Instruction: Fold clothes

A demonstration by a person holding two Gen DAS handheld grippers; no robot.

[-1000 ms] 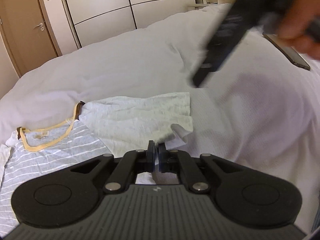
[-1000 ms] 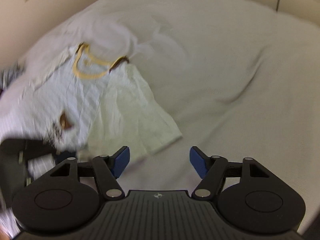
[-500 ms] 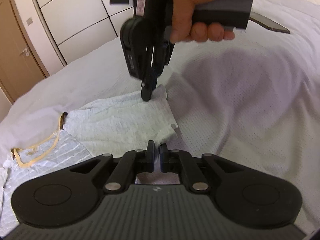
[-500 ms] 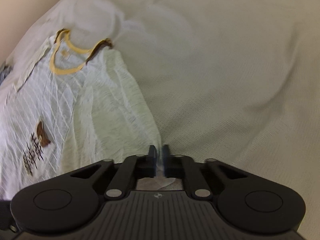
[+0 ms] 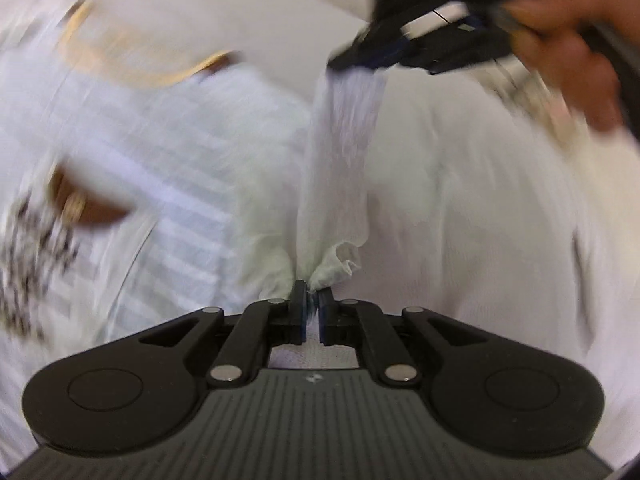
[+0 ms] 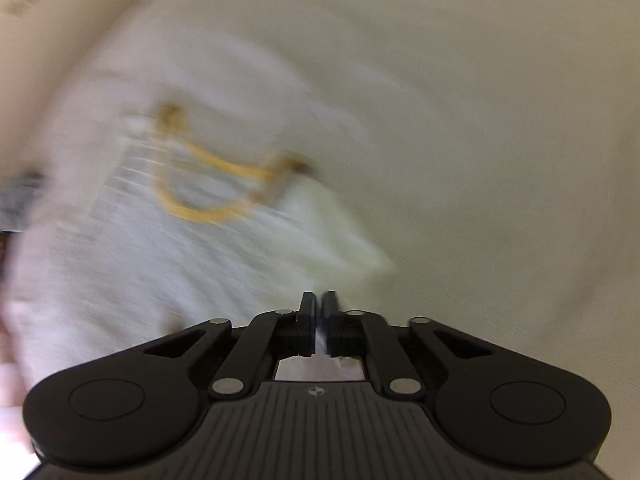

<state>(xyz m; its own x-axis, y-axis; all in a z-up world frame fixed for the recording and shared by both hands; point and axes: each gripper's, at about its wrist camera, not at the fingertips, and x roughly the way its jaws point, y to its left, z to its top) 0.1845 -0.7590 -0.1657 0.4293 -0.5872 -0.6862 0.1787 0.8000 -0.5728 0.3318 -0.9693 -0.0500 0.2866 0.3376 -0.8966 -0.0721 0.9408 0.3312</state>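
Note:
A white striped T-shirt (image 5: 160,160) with a yellow collar (image 6: 208,208) and a brown print lies on the bed, blurred by motion. Its side flap (image 5: 340,160) is raised off the bed and stretched as a strip between both grippers. My left gripper (image 5: 313,300) is shut on the bunched near corner of that flap. My right gripper (image 5: 352,65), held by a hand (image 5: 568,60) at the upper right, pinches the far corner. In the right wrist view my right gripper (image 6: 319,308) shows a thin sliver of white fabric between its pads; its jaws are opening slightly.
The white textured bedspread (image 6: 480,120) spreads to the right of the shirt and beyond it. A beige wall or headboard (image 6: 48,20) runs along the upper left in the right wrist view.
The right gripper came down and shut on the flap's far corner. Both grippers then lifted the flap and swung it over the shirt, and the left wrist rolled.

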